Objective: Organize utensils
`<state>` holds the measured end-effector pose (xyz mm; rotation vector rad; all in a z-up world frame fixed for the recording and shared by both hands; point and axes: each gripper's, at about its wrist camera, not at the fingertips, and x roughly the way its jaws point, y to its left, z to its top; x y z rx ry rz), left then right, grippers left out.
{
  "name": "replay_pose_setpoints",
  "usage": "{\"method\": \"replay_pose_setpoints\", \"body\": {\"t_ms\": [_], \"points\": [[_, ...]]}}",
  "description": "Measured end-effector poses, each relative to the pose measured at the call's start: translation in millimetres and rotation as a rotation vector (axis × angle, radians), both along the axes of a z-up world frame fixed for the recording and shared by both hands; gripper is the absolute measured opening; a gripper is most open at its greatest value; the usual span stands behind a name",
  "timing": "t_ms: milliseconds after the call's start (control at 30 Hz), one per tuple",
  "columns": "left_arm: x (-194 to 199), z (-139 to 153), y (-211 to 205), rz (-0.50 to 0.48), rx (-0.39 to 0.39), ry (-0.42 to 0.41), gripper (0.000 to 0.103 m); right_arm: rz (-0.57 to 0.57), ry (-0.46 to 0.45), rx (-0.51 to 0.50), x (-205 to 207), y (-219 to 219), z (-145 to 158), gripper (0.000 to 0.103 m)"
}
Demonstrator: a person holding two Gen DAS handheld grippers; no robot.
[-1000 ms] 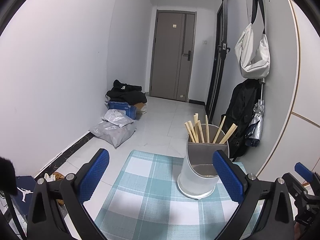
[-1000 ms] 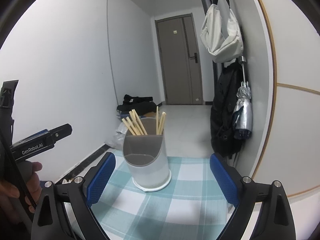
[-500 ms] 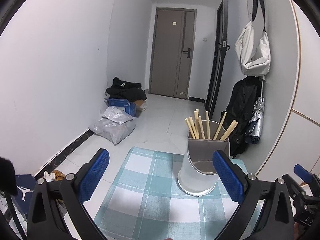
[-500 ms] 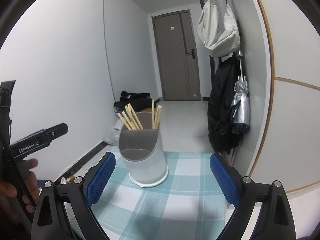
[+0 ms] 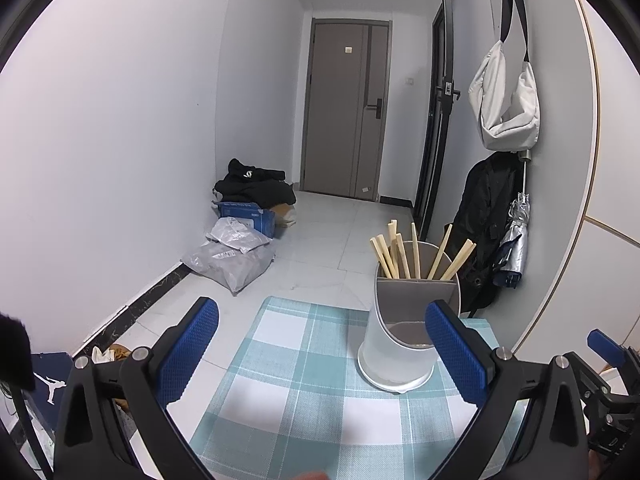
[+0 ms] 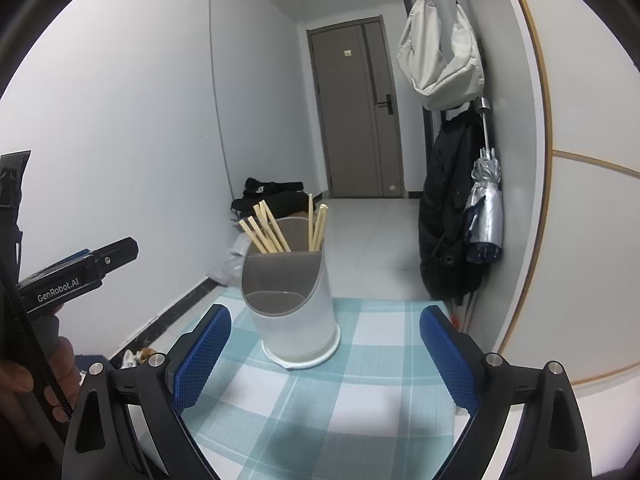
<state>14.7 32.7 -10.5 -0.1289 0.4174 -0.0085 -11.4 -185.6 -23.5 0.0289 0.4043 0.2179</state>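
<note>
A white utensil holder [image 5: 400, 344] [image 6: 296, 312] with a grey inner divider stands upright on the blue-and-white checked cloth [image 5: 304, 392] [image 6: 360, 384]. Several wooden chopsticks [image 5: 404, 256] [image 6: 272, 230] lean in its back compartment; its lower front compartment looks empty. My left gripper [image 5: 320, 344] is open with nothing between its blue pads, the holder just inside its right finger [image 5: 456, 356]. My right gripper [image 6: 324, 348] is open too, with the holder ahead between its fingers. The left gripper's body, held by a hand [image 6: 24, 376], shows at the left of the right wrist view.
The cloth-covered table ends close behind the holder, with a tiled hallway floor [image 5: 320, 248] beyond. Bags and a blue box [image 5: 248, 216] lie by the left wall. A black coat [image 6: 448, 216], a silver umbrella [image 6: 486, 208] and a white bag [image 6: 440, 56] hang on the right wall.
Both views have shifted slightly: the holder sits a little lower and nearer in each frame. Both grippers have stayed open and empty.
</note>
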Motion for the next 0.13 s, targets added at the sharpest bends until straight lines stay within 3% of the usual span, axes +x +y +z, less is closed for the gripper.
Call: {"method": "replay_pose_setpoints", "body": {"t_ms": [133], "points": [[-1.3,0.0,3.0,0.005,-0.018,-0.016,0.102,-0.005,0.011,-0.003,1.8,0.2,-3.3,0.096]]}}
